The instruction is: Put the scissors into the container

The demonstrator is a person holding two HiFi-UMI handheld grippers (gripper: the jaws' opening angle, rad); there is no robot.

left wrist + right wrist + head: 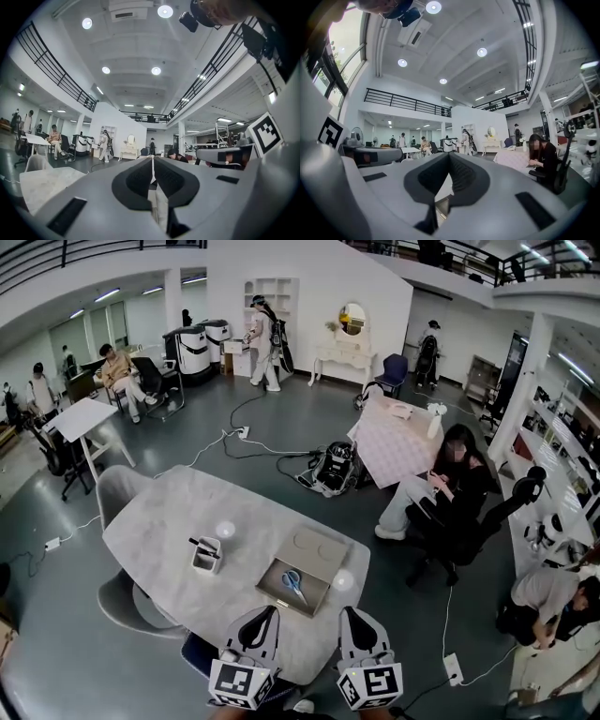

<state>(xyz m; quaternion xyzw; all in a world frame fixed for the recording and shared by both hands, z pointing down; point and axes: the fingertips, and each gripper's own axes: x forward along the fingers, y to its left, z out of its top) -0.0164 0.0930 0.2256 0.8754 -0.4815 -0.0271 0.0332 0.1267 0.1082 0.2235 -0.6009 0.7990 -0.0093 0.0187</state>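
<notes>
The scissors [292,581], with blue handles, lie inside the open grey box [266,586] near the front edge of the pale marble table [159,512]. My left gripper [271,610] and right gripper [348,611] hover side by side just in front of the box, apart from it and pointing towards it. Both are shut with nothing between the fingers. In the left gripper view the left gripper [151,160] points level across the room with its tips touching. The right gripper view shows the right gripper [449,156] likewise closed and empty.
The box's lid [318,547] lies flat just behind the box. A small white holder [206,555] with a dark pen stands to the left. Two white round objects [225,529] [343,579] sit on the table. Chairs stand at the table's left, and a person [455,486] sits to the right.
</notes>
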